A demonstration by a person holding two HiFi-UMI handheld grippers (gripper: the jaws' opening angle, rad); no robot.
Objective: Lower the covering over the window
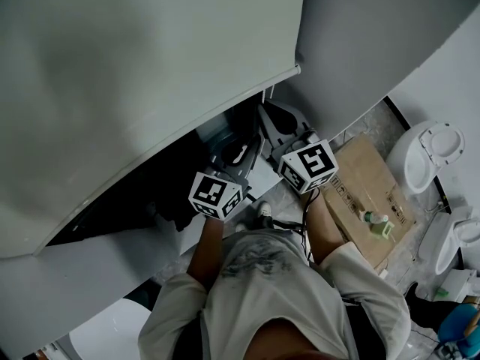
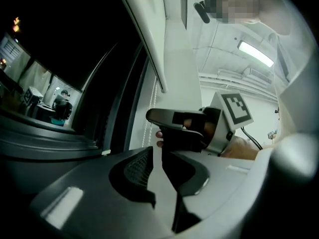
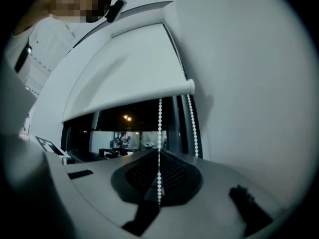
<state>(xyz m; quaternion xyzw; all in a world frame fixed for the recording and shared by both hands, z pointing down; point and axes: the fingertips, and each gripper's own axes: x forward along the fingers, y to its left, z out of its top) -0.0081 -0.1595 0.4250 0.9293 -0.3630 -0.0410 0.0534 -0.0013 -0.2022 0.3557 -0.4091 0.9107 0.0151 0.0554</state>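
A white roller blind [image 1: 135,73] covers the upper part of a dark window [image 1: 127,201]; its bottom bar ends near the right frame. In the right gripper view the blind [image 3: 129,68] hangs over the window [image 3: 134,121], and two strands of white bead chain drop from its end. My right gripper [image 3: 159,158] is shut on the left strand [image 3: 159,133]; the other strand [image 3: 192,128] hangs free beside it. My left gripper [image 2: 158,156] sits just below, its jaws a narrow gap apart with nothing seen between them. Both grippers [image 1: 238,150] [image 1: 274,115] point up at the window's lower right corner.
A white wall [image 1: 360,43] stands right of the window. On the floor lie a cardboard box [image 1: 367,193] with a green bottle [image 1: 377,223] on it, white toilets [image 1: 431,152] and a blue bucket [image 1: 457,328]. The right gripper's marker cube [image 2: 234,108] is close by in the left gripper view.
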